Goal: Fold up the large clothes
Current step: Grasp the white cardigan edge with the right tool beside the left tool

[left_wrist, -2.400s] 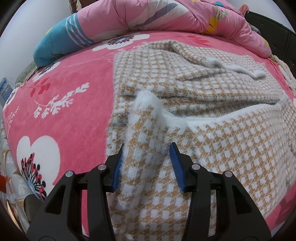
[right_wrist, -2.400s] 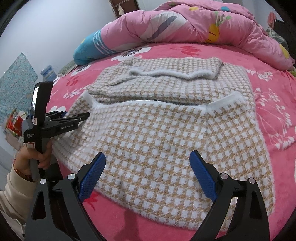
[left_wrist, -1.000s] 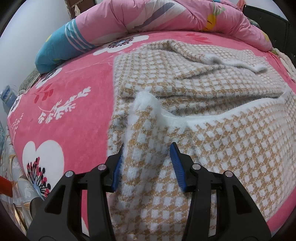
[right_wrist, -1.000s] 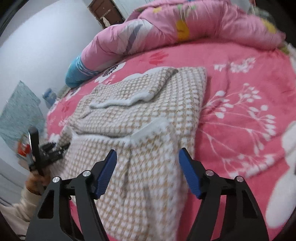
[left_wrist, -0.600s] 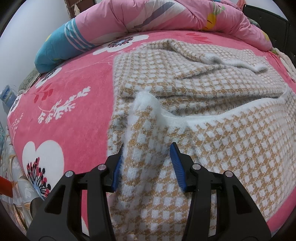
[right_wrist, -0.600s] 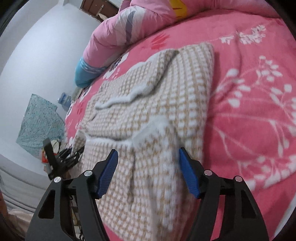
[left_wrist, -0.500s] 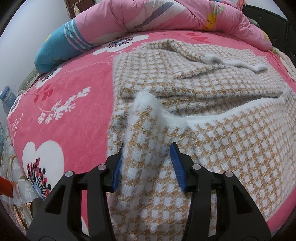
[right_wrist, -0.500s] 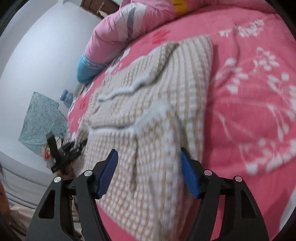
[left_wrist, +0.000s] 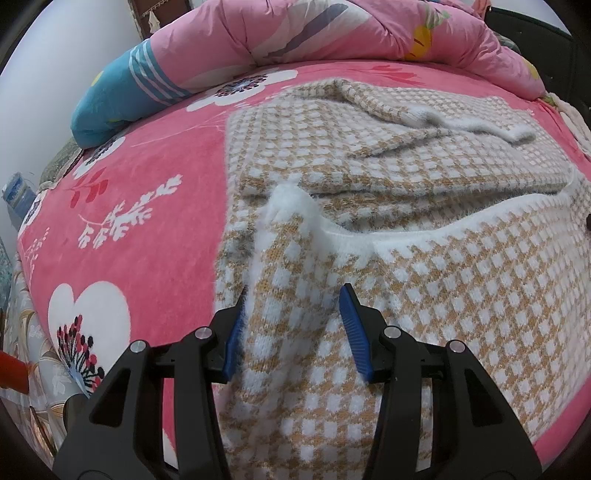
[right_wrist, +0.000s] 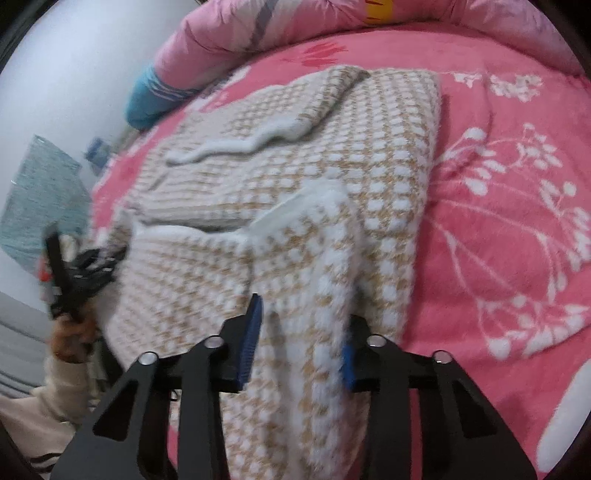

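**Fingers closing on the checked sweater at both near corners**

Fingers of the right gripper [right_wrist: 297,341] are closing around a raised fold of the sweater's near right corner. Spreading beneath everything is the pink floral bed [left_wrist: 147,192], with a rolled pink quilt [left_wrist: 332,33] lying along its far side. The tan-and-white checked sweater [left_wrist: 424,266] is lying partly folded across the bed. The left gripper [left_wrist: 295,328] is sitting half open, a bunched ridge at the near left corner filling the gap between its fingers.
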`<state>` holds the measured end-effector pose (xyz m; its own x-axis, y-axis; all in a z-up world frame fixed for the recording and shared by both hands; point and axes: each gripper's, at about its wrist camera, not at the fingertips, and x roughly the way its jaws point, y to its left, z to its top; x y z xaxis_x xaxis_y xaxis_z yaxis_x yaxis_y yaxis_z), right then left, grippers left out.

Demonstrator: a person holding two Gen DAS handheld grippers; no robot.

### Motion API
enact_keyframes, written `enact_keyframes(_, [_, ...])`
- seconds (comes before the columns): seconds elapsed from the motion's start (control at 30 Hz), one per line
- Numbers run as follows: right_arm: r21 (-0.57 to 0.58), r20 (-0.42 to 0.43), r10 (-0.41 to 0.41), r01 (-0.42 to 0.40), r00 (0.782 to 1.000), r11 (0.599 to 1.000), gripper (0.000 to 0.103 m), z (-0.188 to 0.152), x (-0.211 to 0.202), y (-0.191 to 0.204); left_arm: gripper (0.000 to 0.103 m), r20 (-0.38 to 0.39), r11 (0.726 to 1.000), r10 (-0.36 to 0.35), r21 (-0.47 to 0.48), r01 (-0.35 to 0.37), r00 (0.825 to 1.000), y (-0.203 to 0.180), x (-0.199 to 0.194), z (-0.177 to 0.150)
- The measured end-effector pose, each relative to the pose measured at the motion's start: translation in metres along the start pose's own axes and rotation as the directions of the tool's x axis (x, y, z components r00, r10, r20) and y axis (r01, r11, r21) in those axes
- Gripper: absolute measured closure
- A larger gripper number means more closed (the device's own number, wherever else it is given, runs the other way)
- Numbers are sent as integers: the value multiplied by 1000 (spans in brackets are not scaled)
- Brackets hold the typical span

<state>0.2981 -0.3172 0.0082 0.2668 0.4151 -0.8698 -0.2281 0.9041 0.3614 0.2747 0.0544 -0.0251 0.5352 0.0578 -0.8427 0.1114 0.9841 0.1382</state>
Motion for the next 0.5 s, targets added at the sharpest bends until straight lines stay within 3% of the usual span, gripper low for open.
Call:
enact_keyframes(0.3, [-105, 27, -198, 200, 980, 974, 76, -3, 4, 32, 56, 8, 1000, 13, 14, -14, 1000, 0, 1, -2])
enact_keyframes(0.5, [-135, 23, -255, 256, 967, 957, 76, 2, 13, 46, 57, 8, 1000, 13, 13, -13, 1000, -1, 1, -2])
